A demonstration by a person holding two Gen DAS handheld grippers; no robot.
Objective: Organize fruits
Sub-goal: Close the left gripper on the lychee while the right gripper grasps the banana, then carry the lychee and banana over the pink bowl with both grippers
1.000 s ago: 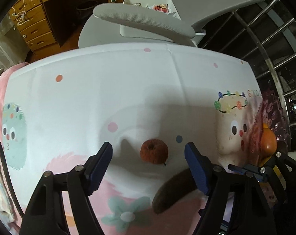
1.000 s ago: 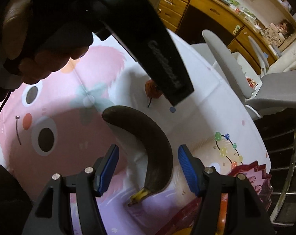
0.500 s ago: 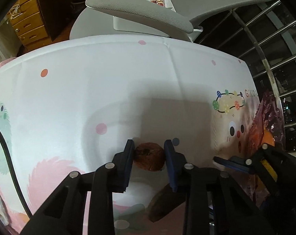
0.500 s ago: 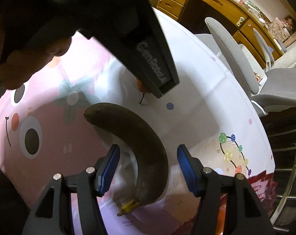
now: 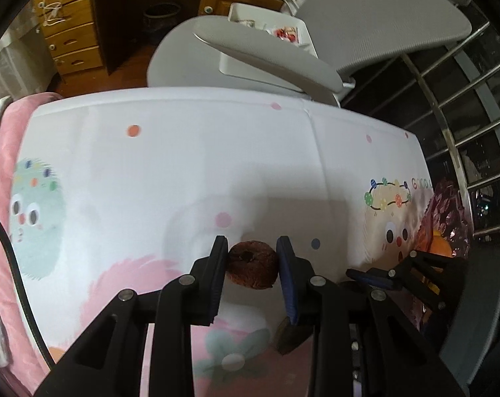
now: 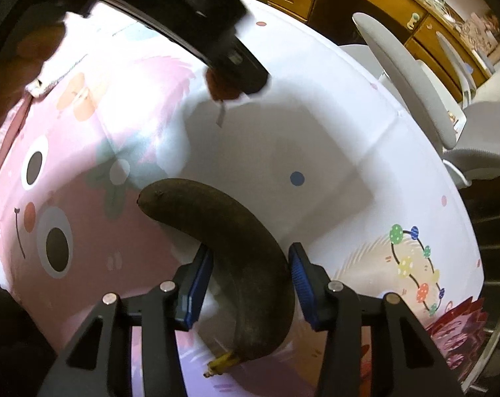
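Two pairs of black tongs with blue pads work over a white cloth-covered table printed with pastel cartoon faces, flowers and coloured dots.

In the left wrist view, the left gripper is clenched on a small, round, reddish-brown wrinkled fruit. The fruit sits squarely between the two blue pads, with both pads pressing its sides, and its dimpled end faces the camera. It is near the middle of the table, just beside a pink dot and a dark blue dot in the print. The right wrist view shows the same fruit only partly, tucked under the dark body of the left gripper.

The right gripper points down over a long, curved, dark brown overripe banana lying on the cloth. The banana's thick middle lies between the blue pads, its blunt tip reaches toward the upper left, and its yellowish stem pokes out below the tongs. Its jaws are closing around the banana; small gaps still show at the pads, so the fruit is straddled, not yet pinched.

At the table's right edge, an orange fruit sits in crinkled pinkish-red wrapping. A grey padded office chair stands beyond the table.
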